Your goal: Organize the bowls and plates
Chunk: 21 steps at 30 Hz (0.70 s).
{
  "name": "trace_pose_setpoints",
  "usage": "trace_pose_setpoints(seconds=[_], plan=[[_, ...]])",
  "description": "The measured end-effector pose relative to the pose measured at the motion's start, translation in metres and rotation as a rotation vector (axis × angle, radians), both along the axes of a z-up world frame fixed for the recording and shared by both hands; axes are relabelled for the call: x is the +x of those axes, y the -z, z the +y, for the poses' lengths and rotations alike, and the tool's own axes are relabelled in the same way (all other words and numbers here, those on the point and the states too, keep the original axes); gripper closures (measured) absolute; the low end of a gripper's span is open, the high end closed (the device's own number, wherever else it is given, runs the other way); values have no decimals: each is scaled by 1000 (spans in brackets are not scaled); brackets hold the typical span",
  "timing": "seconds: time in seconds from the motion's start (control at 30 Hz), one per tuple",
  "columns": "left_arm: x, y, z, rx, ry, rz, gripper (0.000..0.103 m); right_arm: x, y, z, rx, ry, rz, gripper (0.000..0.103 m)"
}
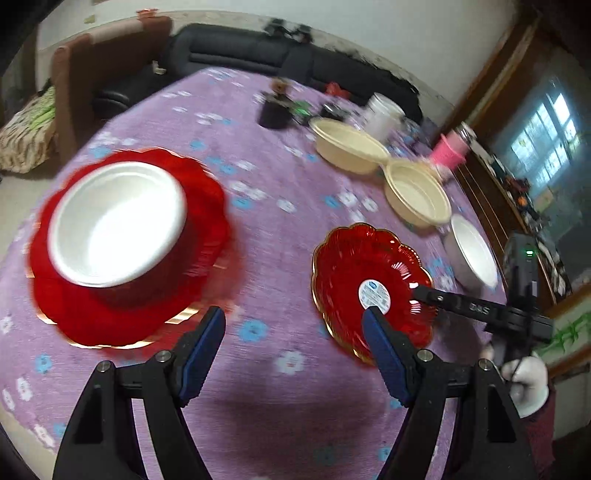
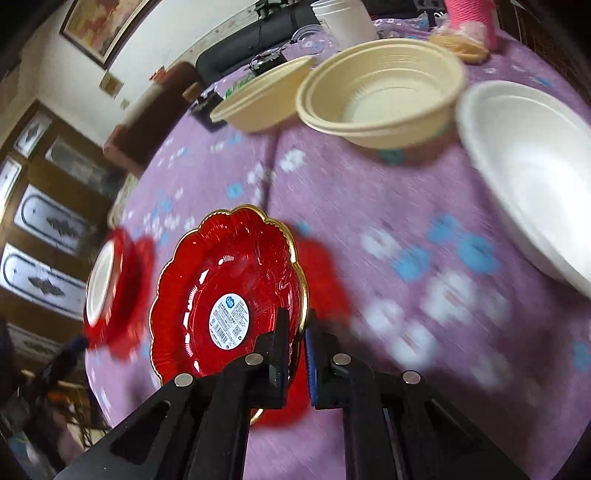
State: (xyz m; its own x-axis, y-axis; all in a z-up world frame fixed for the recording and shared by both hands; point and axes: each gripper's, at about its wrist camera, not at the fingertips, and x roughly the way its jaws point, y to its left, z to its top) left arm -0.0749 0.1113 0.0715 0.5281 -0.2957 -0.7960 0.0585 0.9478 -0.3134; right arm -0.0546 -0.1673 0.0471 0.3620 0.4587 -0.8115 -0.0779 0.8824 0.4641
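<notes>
Right wrist view shows your right gripper [image 2: 295, 354] pinching the red plate [image 2: 229, 291] by its gold rim, tilted above the purple tablecloth [image 2: 369, 221], so carry it level toward the red stack [image 1: 129, 251] at nine o'clock while your left gripper [image 1: 295, 325] hangs wide and empty.

The red plate [image 2: 229, 284] looks like glossy ribbed plastic with a gilt rim, the cream bowls [image 2: 384, 92] matt plastic, the surface [image 1: 280, 406] soft purple cloth.

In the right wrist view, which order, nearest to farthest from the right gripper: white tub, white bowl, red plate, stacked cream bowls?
1. Red plate, rim between the right gripper fingers.
2. White bowl, right side.
3. Stacked cream bowls, beyond, centre.
4. White tub, far edge.
</notes>
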Motion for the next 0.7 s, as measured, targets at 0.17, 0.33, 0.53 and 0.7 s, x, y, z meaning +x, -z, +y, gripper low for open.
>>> trace_pose_setpoints(seconds=[0.17,0.33,0.53,0.7], plan=[[12,27,-46,-7,93,81,27,-25,-4,-25,-43,0,-8,94],[27,52,-76,4,129,142,27,-31,-1,-30,-70,9,-25,90],[43,61,-99,56,147,137,58,-37,2,-32,-63,28,-44,90],[40,59,-105,96,160,120,84,-43,1,-30,-116,53,-70,88]])
